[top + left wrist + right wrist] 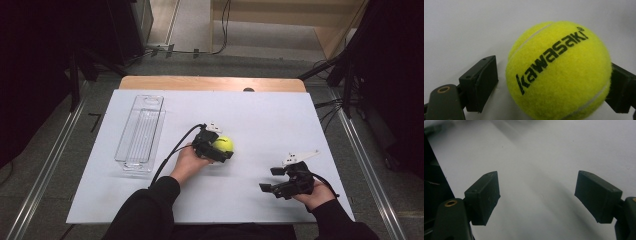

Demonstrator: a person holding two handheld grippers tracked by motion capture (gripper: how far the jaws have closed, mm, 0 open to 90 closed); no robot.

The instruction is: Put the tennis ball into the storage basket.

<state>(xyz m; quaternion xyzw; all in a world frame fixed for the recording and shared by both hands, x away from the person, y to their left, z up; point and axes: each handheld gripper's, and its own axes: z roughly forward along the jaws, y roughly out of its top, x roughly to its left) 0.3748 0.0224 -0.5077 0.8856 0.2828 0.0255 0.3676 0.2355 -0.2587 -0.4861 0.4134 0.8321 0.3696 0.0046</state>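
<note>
Bench (280, 115): white top, wooden edge showing at the far side; everything sits on it.

Tray (141, 131): clear plastic, long & narrow, at the bench's left part, running front to back. Nothing inside as far as I can see. Well apart from the ball.

Person: dark sleeves come in from the near edge, one hand-held gripper in each hand.

Left hand-held gripper (223, 148): near the bench's middle, w/ the ball between its jaws. In the left gripper view (554, 82) the jaw at the right of that view lies against the ball; the jaw at the left stands just off it, thin strip of bench showing between. So not clamped yet, jaws apart w/ the ball between them. Cable trails back toward the person.

Right hand-held gripper (269, 180): at the bench's right-front part, well apart from the ball, pointing left across the bench. Jaws wide apart, nothing between them; the right gripper view (536, 202) has bare white bench between the two pads. Grey three-cornered plate on top.

Ball (224, 144): yellow tennis ball, resting on the bench about mid-bench, right of the tray. Black lettering "kawasaki" on the felt (559, 70), white seam curving round.
</note>
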